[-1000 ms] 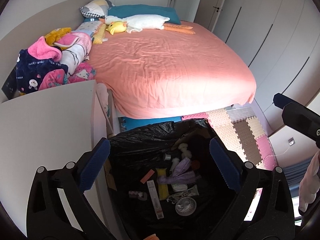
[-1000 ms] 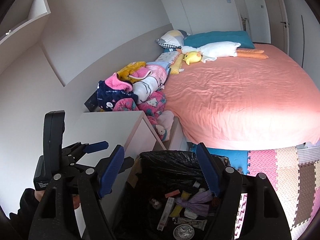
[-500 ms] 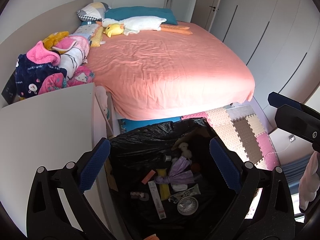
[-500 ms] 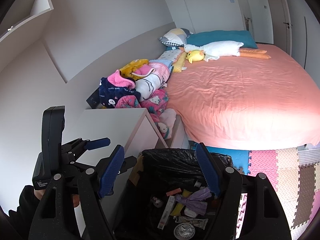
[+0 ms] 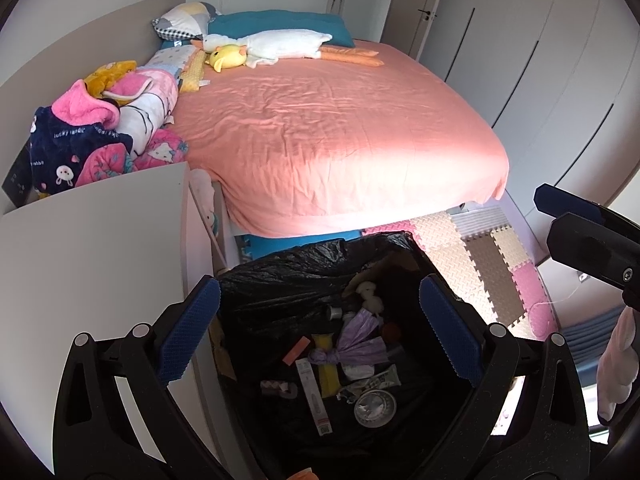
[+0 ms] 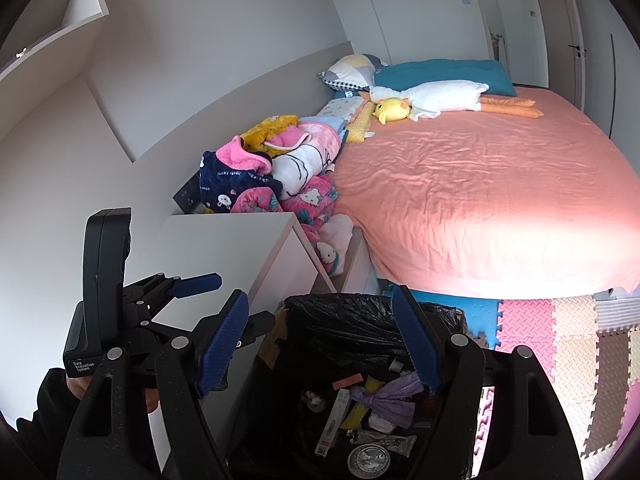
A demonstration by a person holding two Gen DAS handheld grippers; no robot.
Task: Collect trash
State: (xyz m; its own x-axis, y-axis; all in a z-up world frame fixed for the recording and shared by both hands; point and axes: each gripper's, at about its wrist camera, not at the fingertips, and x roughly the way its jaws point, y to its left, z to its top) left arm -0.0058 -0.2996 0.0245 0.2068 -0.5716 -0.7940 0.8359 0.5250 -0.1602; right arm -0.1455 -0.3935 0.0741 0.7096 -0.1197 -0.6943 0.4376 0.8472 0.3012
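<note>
Trash (image 5: 348, 354) lies at the bottom of the black-lined bin (image 5: 288, 276), which stands on the floor between the white bedside cabinet (image 5: 92, 240) and the foam floor mats (image 5: 472, 264), just off the corner of the bed (image 5: 332, 132). Both grippers hang over the bin's mouth. The left gripper (image 5: 320, 328) has its blue-padded jaws spread wide with nothing between them; the right gripper (image 6: 320, 344) is spread the same way and also empty. Seen from the right wrist, the left gripper (image 6: 192, 300) sits over the cabinet's edge, a dark sleeve (image 6: 40, 420) behind it. Down in the bin I can make out a knotted purple bag (image 5: 356, 344), a yellow wrapper (image 5: 326, 364), a slim white box (image 5: 314, 396), an orange strip (image 5: 297, 356) and a round foil lid (image 5: 374, 408). Beyond, the bed wears a salmon sheet, with a white goose plush (image 5: 288, 42), a yellow duck plush (image 5: 226, 56) and a teal pillow (image 5: 276, 22) at its head. Folded blankets and clothes (image 5: 104, 128) are piled along its wall side.
</note>
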